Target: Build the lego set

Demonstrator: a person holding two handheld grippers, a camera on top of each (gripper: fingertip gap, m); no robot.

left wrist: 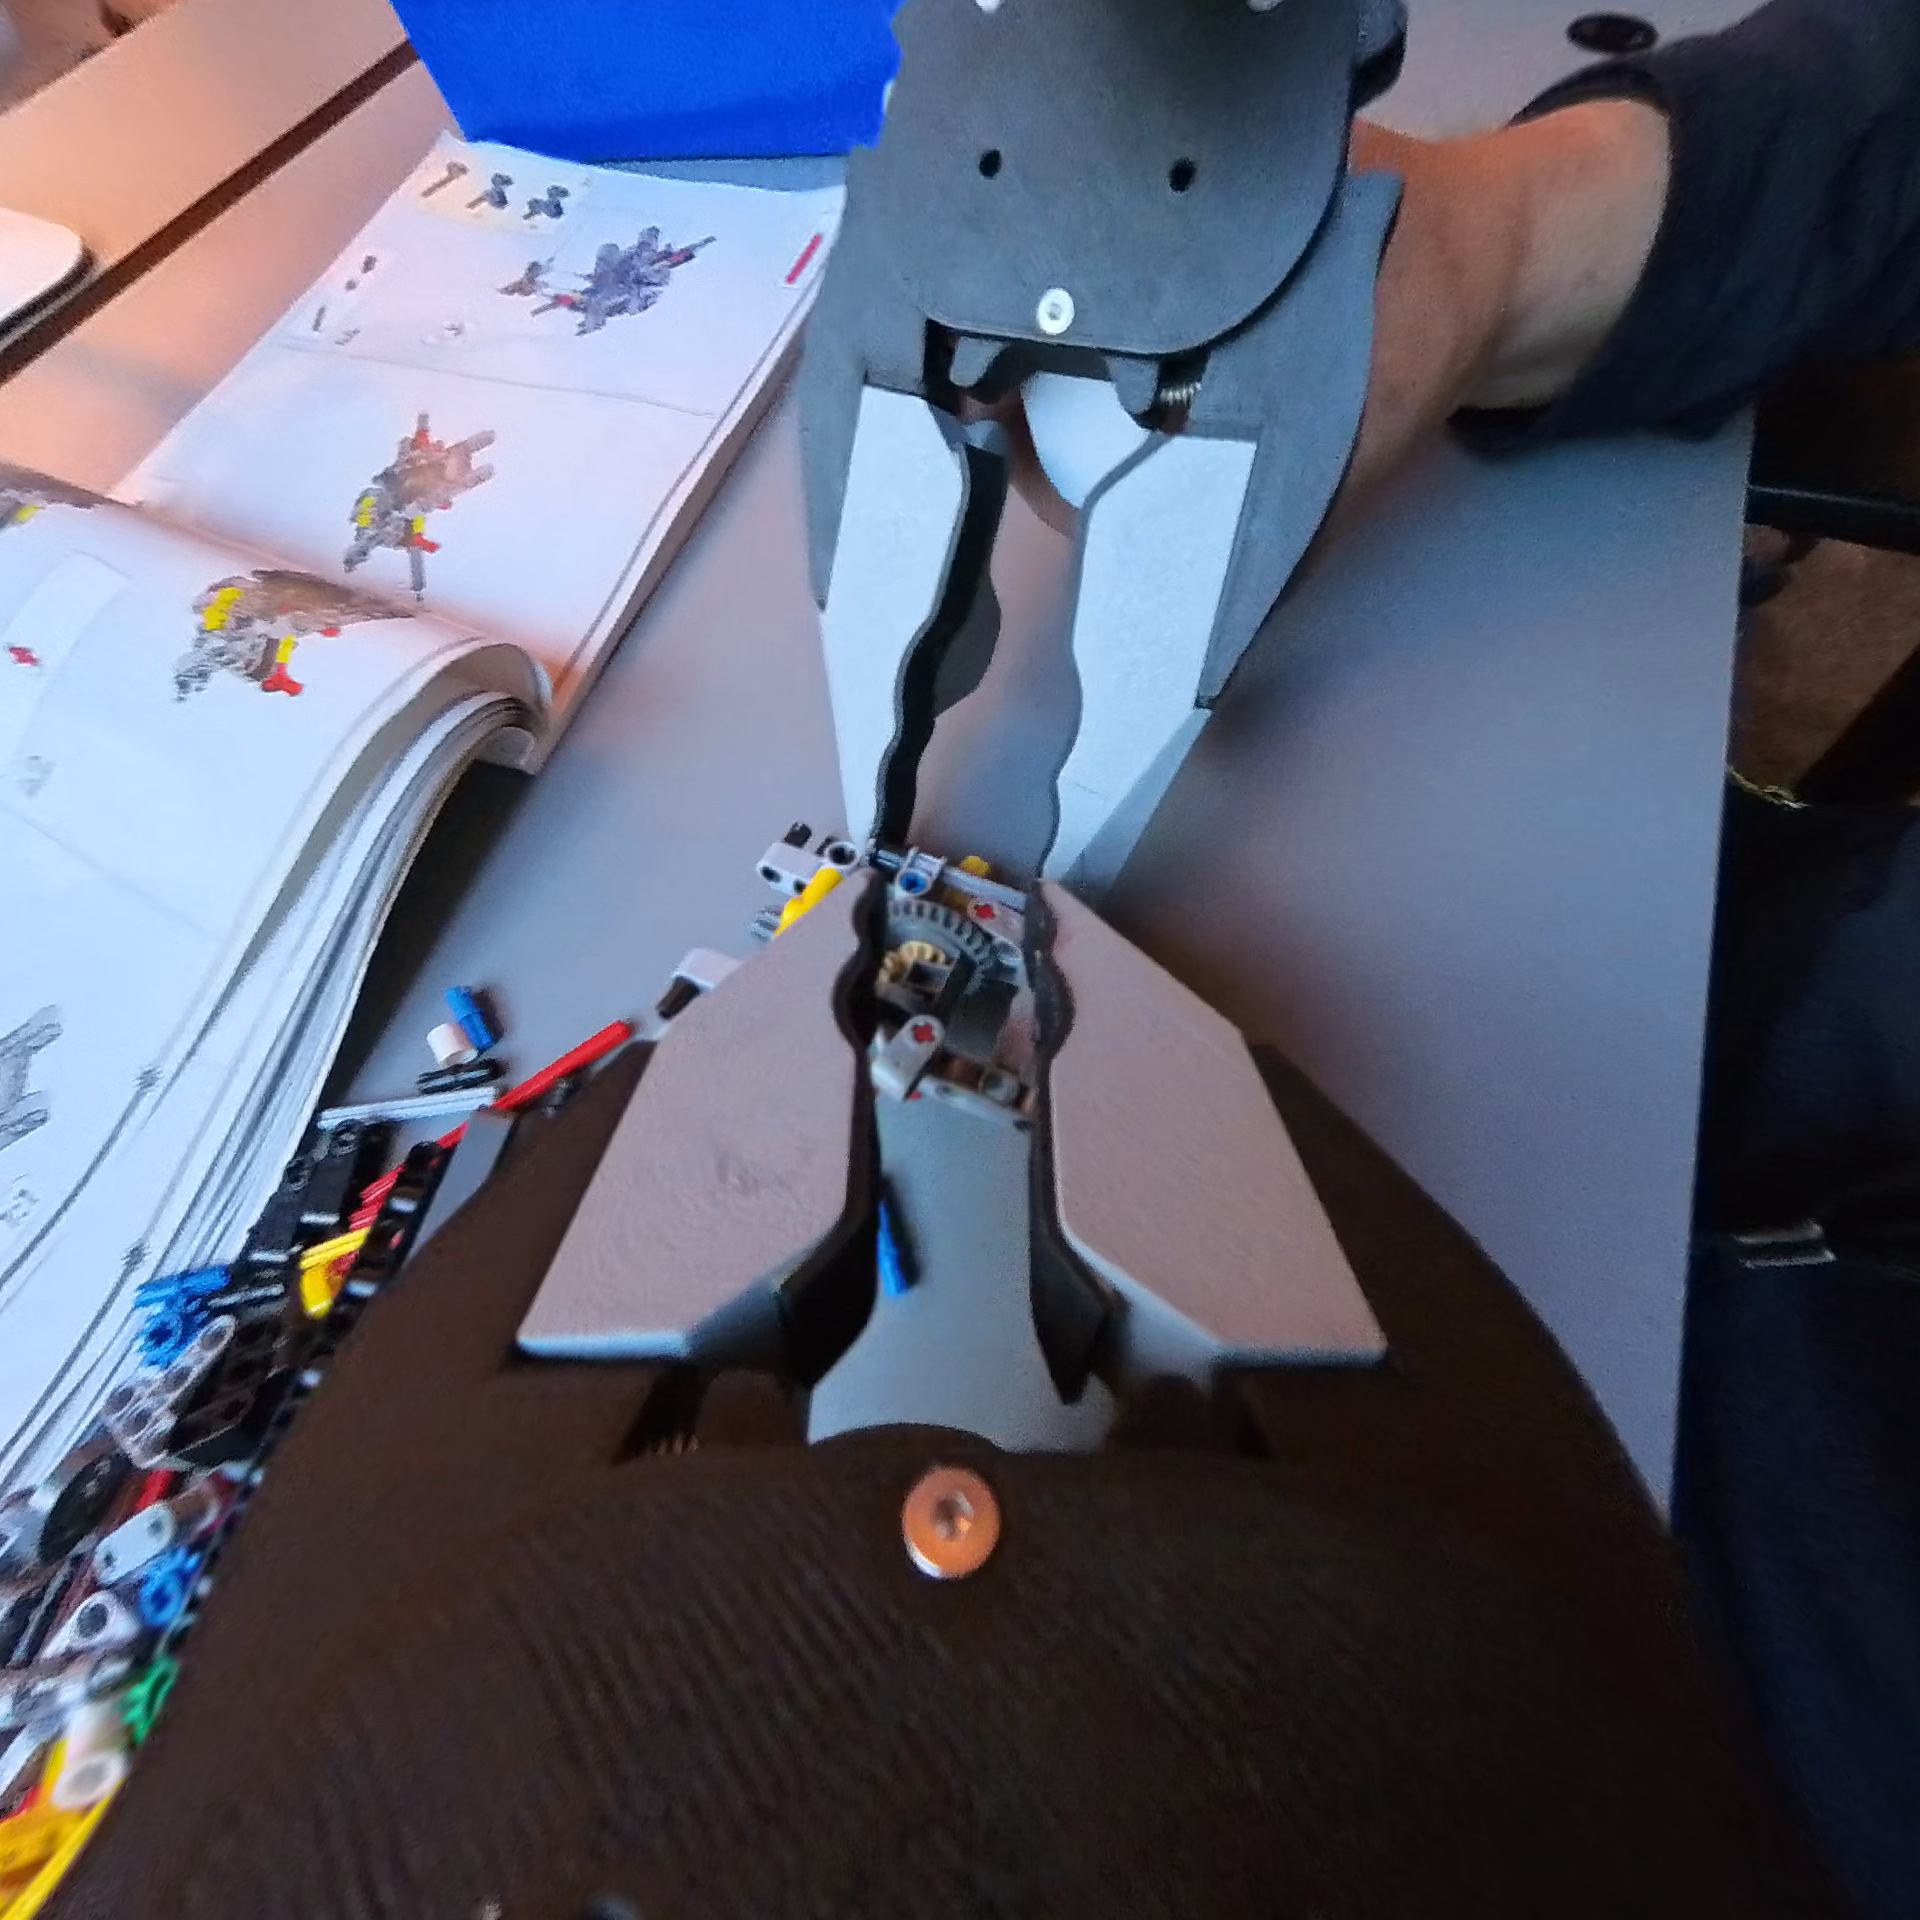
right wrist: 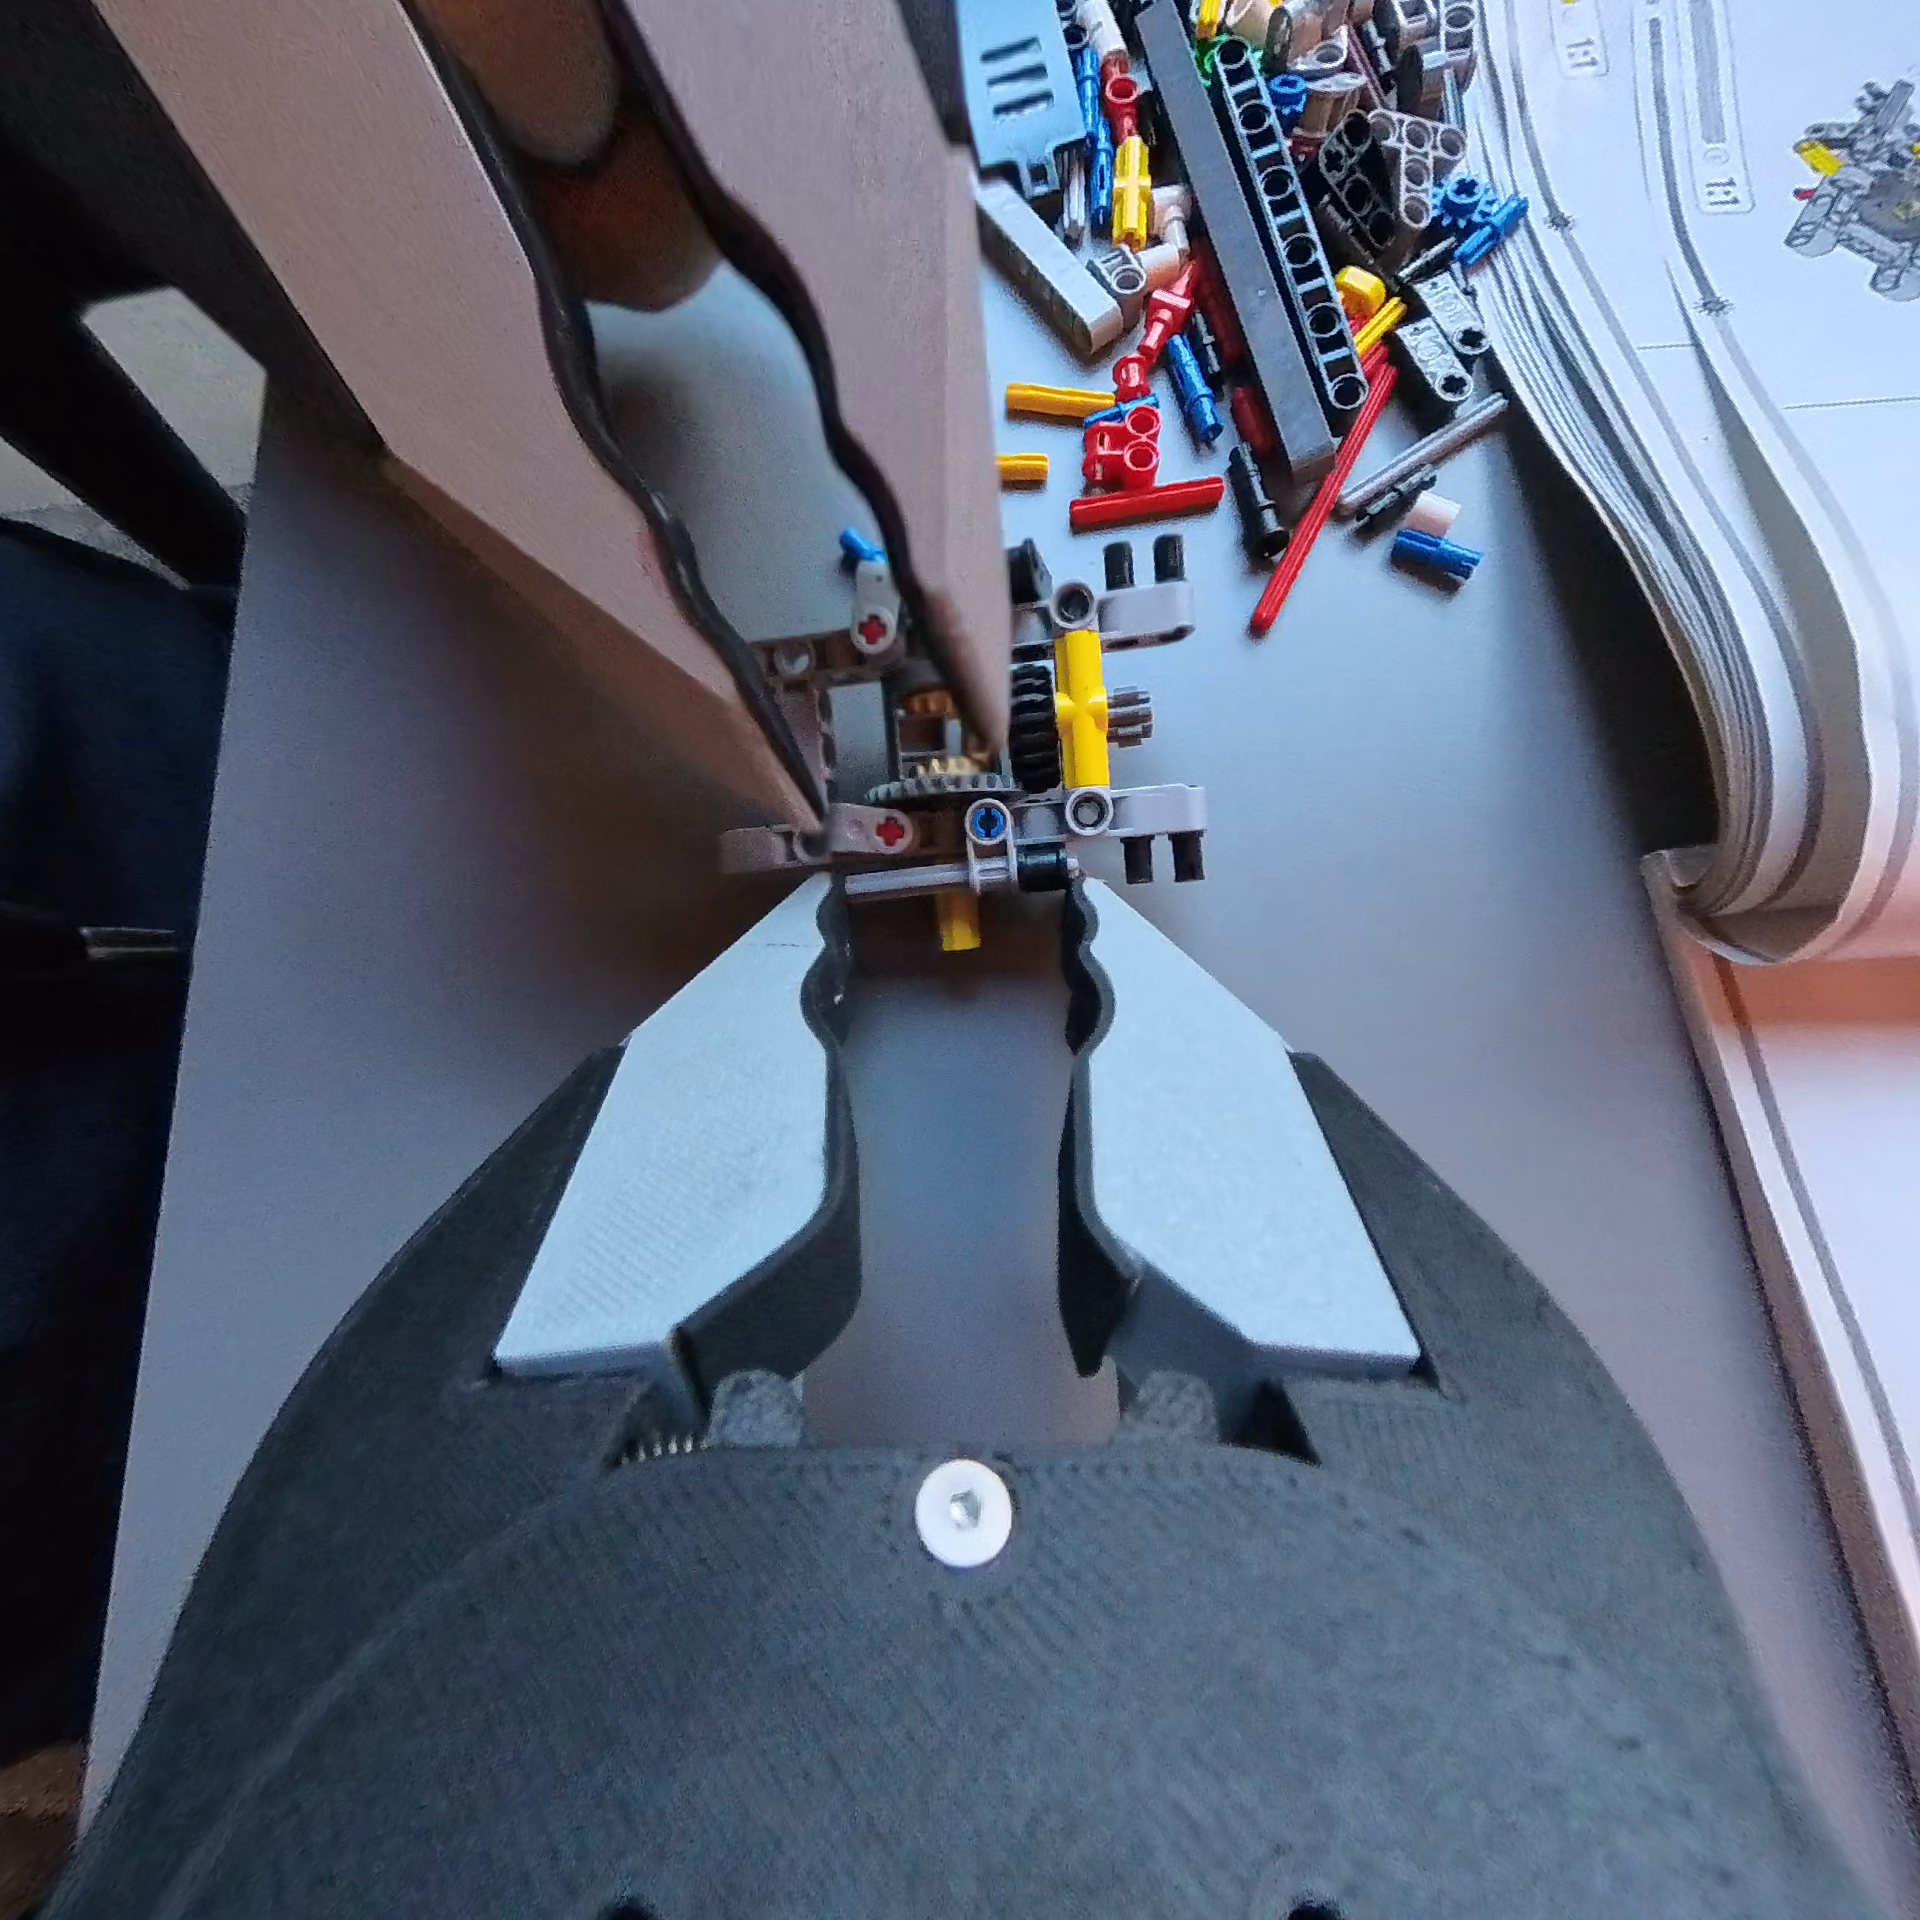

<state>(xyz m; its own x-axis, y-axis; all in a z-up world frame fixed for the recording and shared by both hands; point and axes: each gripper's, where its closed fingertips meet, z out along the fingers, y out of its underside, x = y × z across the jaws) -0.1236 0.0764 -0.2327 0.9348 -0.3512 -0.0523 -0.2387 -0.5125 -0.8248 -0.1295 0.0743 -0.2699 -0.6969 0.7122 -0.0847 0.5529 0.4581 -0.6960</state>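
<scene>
- Left tool (left wrist: 951,904), left wrist view: dark body nearest cam, pinkish-lit fingers flank a small gear assembly (left wrist: 935,977) (grey frame, grey + tan gears, red axle ends). Pads sit v. close on both sides; can't tell if they press.
- Right tool (left wrist: 961,847) comes in from the far side, tip to tip w/ the left one; its tips are at the assembly's far edge, on a grey axle (left wrist: 951,875).
- Assembly is on the grey desk (left wrist: 1351,831), mid-frame, between both tools.
- Blue pin (left wrist: 894,1242) lies on the desk between the left fingers, nearer the cam.
- Open instruction booklet (left wrist: 312,520) at left, loose parts pile (left wrist: 208,1299) below it, person's arm (left wrist: 1507,260) behind the right tool.
- Right wrist view: right tool (right wrist: 956,914) is closed on the grey axle (right wrist: 914,881), one tip at each end, so it grips the assembly (right wrist: 1081,717).
- Left tool (right wrist: 902,787) slants in from upper left, one finger along the frame's side, the other inside near the black gear.
- Parts pile (right wrist: 1247,260) upper right, booklet (right wrist: 1766,520) far right, desk (right wrist: 1403,1039) underneath.
</scene>
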